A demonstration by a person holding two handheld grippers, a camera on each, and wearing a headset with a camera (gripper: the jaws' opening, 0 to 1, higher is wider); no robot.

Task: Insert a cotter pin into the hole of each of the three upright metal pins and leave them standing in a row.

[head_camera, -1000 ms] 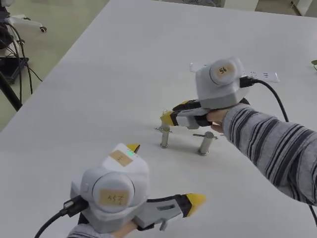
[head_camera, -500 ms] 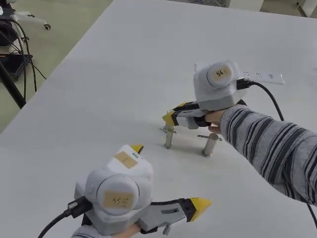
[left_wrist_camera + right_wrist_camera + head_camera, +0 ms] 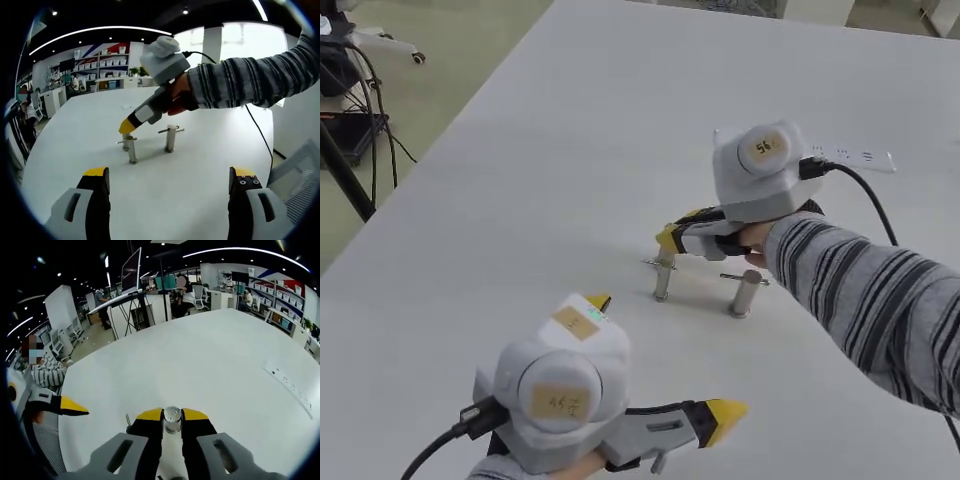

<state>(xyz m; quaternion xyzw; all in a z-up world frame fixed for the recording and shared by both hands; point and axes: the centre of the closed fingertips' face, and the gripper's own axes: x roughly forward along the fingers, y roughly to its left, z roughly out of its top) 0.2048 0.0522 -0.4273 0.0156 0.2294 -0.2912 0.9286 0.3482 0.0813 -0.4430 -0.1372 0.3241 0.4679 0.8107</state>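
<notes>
White worktop (image 3: 570, 160) over a pale floor (image 3: 470, 40). Beyond it lies an open-plan room with desks (image 3: 131, 302) and wall shelves (image 3: 107, 61). Long ceiling light strips (image 3: 220, 249) run overhead.

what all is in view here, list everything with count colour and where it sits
table: one, white, under everything
metal pins: two, silver, upright side by side on the table, the second at
cotter pins: two, silver, one through each pin near its top, the other at
power strip: one, white, on the table's far side
floor stand: one, black, on the floor left of the table
sleeve: one, grey striped, on the arm behind the right gripper
left gripper: one, grey with yellow tips, jaws open, nearest the person
right gripper: one, grey with yellow tips, jaws shut on a metal pin's top
</notes>
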